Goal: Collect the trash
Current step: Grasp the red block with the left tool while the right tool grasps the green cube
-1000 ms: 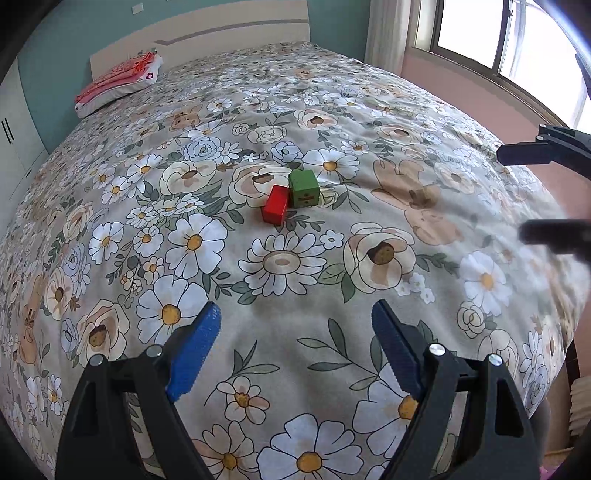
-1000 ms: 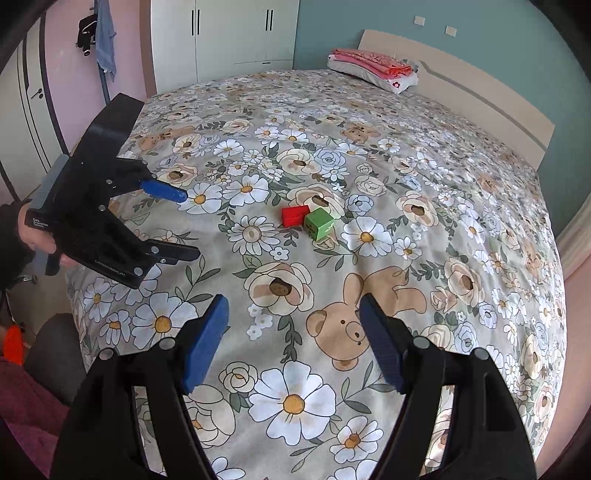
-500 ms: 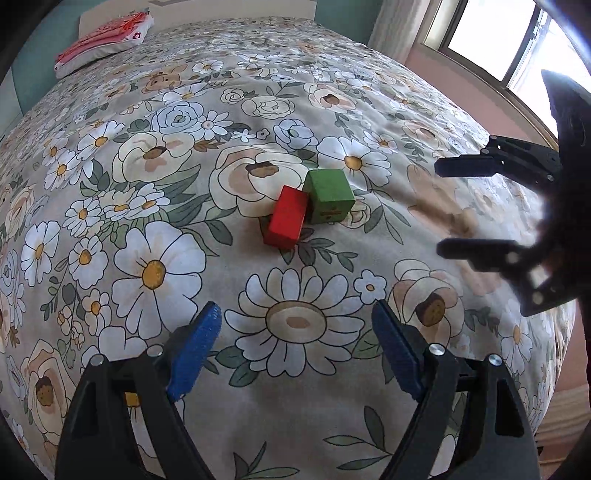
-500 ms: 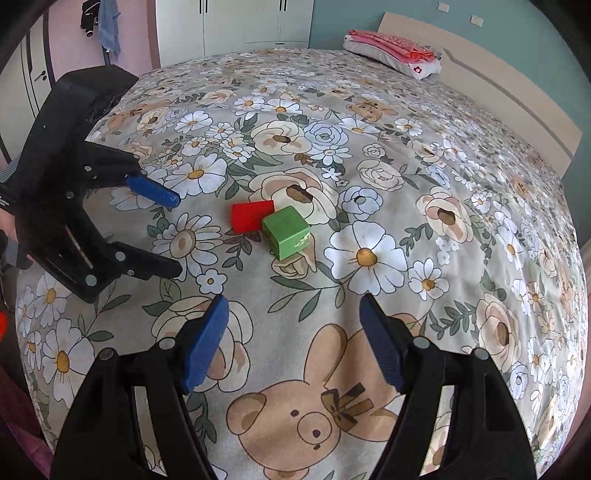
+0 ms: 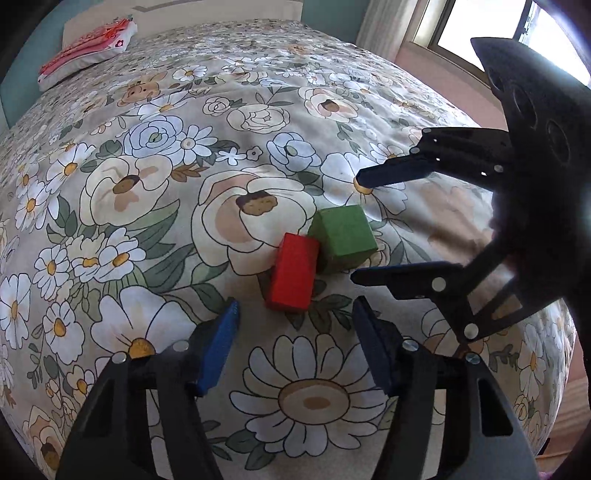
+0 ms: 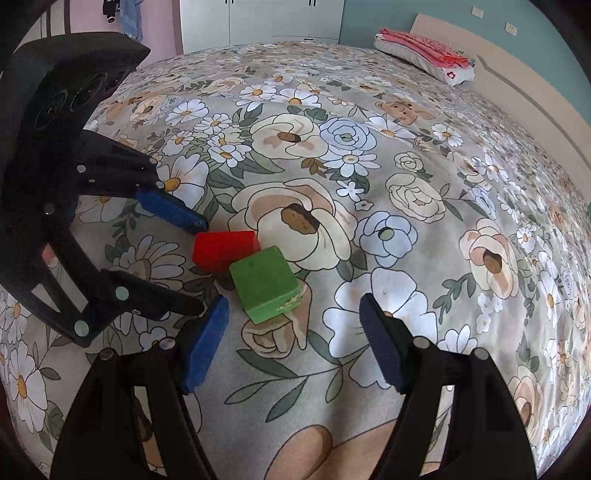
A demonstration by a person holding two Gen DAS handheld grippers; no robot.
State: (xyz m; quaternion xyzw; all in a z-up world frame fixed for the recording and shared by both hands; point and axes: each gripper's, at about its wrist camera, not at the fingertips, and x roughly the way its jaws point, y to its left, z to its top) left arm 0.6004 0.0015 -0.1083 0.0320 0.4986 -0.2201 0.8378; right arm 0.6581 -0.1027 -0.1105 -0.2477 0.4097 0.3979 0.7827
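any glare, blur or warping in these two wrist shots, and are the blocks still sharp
Left wrist view: the window at top right is blown out, and the right gripper reads as a dark, slightly soft silhouette against it. Both views: fisheye bulges the bed into a dome, with dark corners. The red block and green block stay sharp in both, evenly lit.
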